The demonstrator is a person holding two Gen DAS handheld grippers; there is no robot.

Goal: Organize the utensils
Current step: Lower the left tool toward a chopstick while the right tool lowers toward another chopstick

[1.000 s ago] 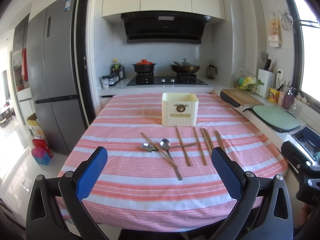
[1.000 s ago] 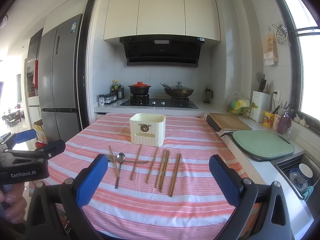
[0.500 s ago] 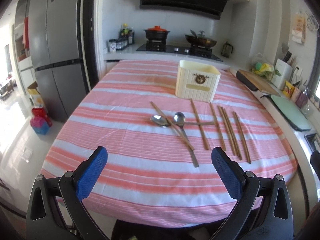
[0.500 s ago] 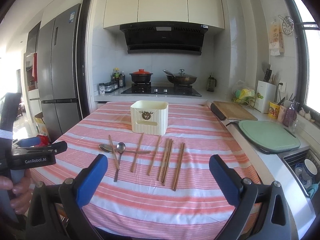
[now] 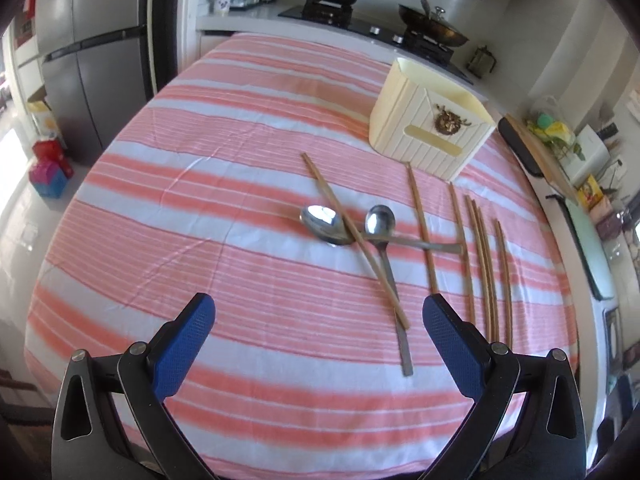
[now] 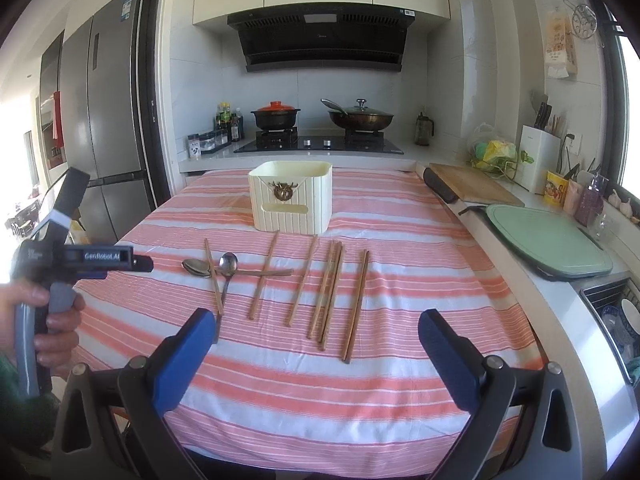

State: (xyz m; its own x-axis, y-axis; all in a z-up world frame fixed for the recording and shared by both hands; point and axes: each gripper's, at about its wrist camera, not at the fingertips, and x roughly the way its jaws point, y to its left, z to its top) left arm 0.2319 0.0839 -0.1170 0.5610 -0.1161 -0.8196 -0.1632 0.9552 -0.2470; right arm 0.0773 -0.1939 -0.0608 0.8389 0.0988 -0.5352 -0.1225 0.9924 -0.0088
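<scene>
- Home kitchen.
- Gas hob against the back wall, orange-lidded pot and lidded wok on it, range hood above.
- Tall grey fridge at left.
- Counter at right with wooden chopping board, knife block, sink holding dishes.
- Table with pink striped cloth.

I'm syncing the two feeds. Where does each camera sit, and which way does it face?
Left wrist: on the left tongs, tilted down at the two spoons; only its open blue pads show.
Right wrist: on the right tongs, level toward the stove; a hand holding the left tool shows.
Shared: chopsticks, cream holder, striped tablecloth.
</scene>
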